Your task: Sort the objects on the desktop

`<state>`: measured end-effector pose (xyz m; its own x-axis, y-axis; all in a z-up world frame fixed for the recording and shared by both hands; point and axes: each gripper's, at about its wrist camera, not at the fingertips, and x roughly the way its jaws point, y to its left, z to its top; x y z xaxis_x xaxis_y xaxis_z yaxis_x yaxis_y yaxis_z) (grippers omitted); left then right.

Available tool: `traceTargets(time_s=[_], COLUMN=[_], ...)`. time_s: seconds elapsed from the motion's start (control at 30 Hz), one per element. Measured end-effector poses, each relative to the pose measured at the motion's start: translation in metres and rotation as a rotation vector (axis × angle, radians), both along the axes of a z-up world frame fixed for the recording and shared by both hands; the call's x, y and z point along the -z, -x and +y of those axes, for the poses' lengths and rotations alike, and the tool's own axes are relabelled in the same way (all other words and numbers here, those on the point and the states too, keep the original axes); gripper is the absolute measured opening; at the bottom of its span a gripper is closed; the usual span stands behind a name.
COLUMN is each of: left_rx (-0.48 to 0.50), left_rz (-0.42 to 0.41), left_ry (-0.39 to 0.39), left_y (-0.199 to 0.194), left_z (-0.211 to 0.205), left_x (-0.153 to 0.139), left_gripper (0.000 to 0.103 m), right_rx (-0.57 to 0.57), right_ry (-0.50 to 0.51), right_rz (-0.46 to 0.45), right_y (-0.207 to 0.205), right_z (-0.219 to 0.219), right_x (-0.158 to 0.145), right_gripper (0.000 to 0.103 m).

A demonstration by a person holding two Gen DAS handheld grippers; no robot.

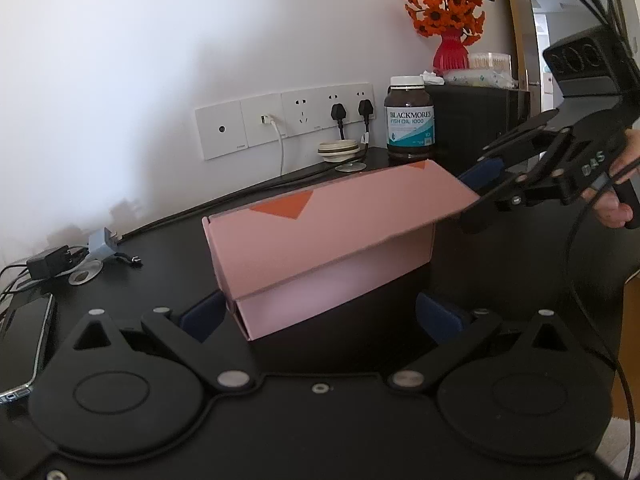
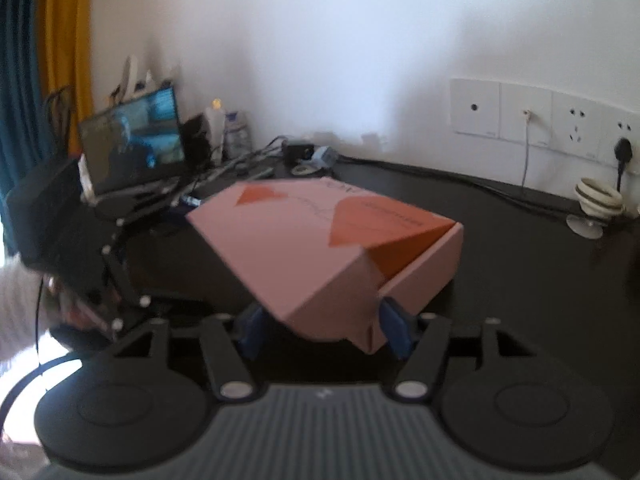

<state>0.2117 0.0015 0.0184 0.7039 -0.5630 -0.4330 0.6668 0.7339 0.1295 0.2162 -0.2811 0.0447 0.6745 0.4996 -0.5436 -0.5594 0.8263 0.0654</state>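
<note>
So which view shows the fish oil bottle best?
The left wrist view: the fish oil bottle stands upright behind the pink box, label readable. The right wrist view does not show it at all; its frame ends near the wall sockets.

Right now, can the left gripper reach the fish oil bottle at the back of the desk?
Probably not directly. The pink box stands between the left gripper and the fish oil bottle, and its raised lid blocks the straight path.

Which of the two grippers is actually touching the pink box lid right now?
The right gripper: its blue fingers straddle the raised lid's corner on the pink box. The left gripper stands open on either side of the box's end.
</note>
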Motion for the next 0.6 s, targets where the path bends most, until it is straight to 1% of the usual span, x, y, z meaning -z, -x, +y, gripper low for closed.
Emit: traceTargets(time_s=[0.1, 0.27, 0.33, 0.43, 0.6], left_rx=[0.001, 0.003, 0.003, 0.002, 0.001], left_rz=[0.003, 0.007, 0.013, 0.013, 0.01], left_ry=[0.002, 0.003, 0.009, 0.007, 0.005], left_y=[0.0, -0.001, -0.002, -0.002, -0.001], left_z=[0.0, 0.001, 0.001, 0.001, 0.0], left_x=[0.0, 0.0, 0.0, 0.0, 0.001], left_gripper=[0.103, 0.103, 0.103, 0.103, 0.103], right_rx=[-0.013, -0.035, -0.029, -0.025, -0.114], right_ry=[-0.001, 0.068, 0.146, 0.293, 0.436], right_rz=[-0.019, -0.006, -0.041, -0.128, -0.205], right_y=[0.006, 0.008, 0.009, 0.013, 0.02], right_z=[0.0, 0.01, 0.015, 0.023, 0.035], right_x=[-0.004, 0.0, 0.001, 0.0, -0.006], right_gripper=[0.06, 0.06, 0.06, 0.06, 0.06])
